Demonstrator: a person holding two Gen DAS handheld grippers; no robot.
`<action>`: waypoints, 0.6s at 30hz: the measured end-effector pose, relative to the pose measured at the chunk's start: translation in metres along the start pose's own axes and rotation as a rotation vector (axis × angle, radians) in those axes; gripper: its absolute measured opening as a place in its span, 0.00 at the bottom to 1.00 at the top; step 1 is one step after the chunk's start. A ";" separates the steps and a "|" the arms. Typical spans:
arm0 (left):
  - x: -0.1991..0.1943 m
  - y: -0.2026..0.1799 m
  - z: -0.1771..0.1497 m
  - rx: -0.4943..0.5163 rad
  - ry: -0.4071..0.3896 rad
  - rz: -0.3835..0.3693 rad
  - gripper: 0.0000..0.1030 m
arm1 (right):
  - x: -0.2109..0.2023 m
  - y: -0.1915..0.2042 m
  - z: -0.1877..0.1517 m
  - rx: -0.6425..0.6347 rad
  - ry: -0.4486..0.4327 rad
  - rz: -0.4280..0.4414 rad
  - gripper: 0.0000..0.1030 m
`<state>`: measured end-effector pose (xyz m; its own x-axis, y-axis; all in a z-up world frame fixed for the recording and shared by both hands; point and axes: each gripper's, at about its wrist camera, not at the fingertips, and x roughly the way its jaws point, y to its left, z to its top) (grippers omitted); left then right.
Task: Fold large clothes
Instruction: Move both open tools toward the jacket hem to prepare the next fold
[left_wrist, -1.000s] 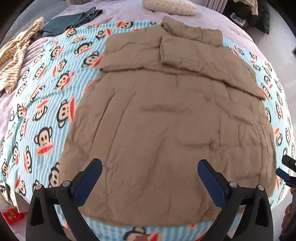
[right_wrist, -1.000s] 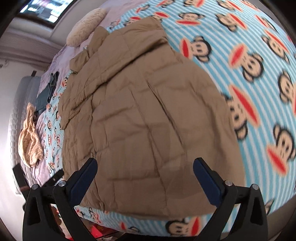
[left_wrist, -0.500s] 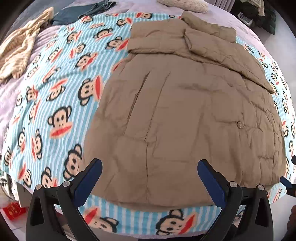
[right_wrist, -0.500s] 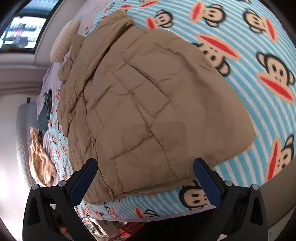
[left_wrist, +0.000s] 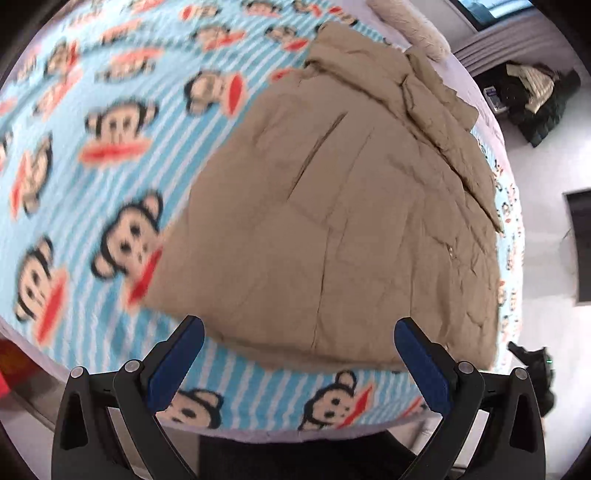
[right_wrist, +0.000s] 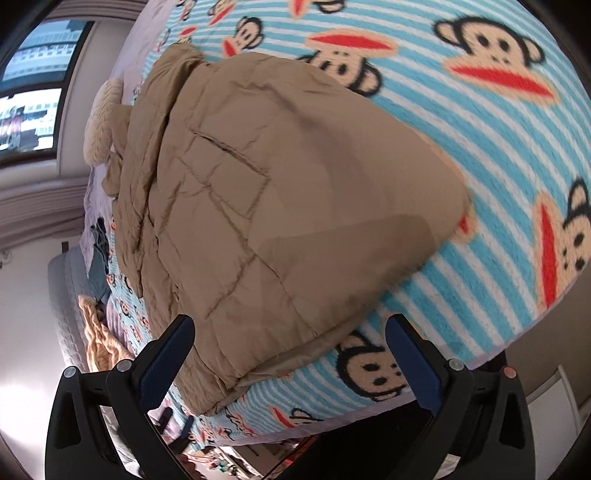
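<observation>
A large tan quilted jacket (left_wrist: 332, 221) lies flat on a blue striped blanket with monkey faces (left_wrist: 92, 155), its sleeves folded across the upper body and its hem toward me. My left gripper (left_wrist: 299, 354) is open, low at the hem's left corner, with nothing between its blue pads. In the right wrist view the same jacket (right_wrist: 277, 206) fills the middle, and my right gripper (right_wrist: 291, 350) is open just off the hem's right corner, touching nothing. The blanket (right_wrist: 498, 129) spreads to the right of it.
A cream knitted pillow (right_wrist: 101, 122) lies beyond the jacket's collar near a window (right_wrist: 33, 85). Dark clothes (right_wrist: 98, 258) and a beige striped cloth (right_wrist: 99, 339) lie at the bed's far side. A dark heap of clothes (left_wrist: 532, 99) sits off the bed. The bed's front edge is right below both grippers.
Both grippers have dropped and pulled back toward the bed's front edge, the left to the hem's left corner, the right to its right corner. Both stayed open. The jacket has not moved.
</observation>
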<state>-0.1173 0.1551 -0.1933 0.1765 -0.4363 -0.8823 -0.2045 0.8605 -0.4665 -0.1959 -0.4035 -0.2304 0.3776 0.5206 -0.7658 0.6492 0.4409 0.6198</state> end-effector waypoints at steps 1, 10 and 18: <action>0.007 0.007 -0.003 -0.029 0.034 -0.035 1.00 | 0.001 -0.003 0.000 0.007 0.003 0.003 1.00; 0.051 0.006 -0.004 -0.080 0.102 -0.121 1.00 | 0.015 -0.019 -0.001 0.075 0.014 0.028 1.00; 0.058 -0.014 0.017 -0.043 0.093 -0.183 0.69 | 0.018 -0.026 0.010 0.165 -0.033 0.170 0.98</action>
<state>-0.0875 0.1218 -0.2370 0.1252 -0.6088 -0.7834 -0.2187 0.7532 -0.6203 -0.1992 -0.4131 -0.2615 0.5101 0.5521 -0.6595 0.6725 0.2220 0.7060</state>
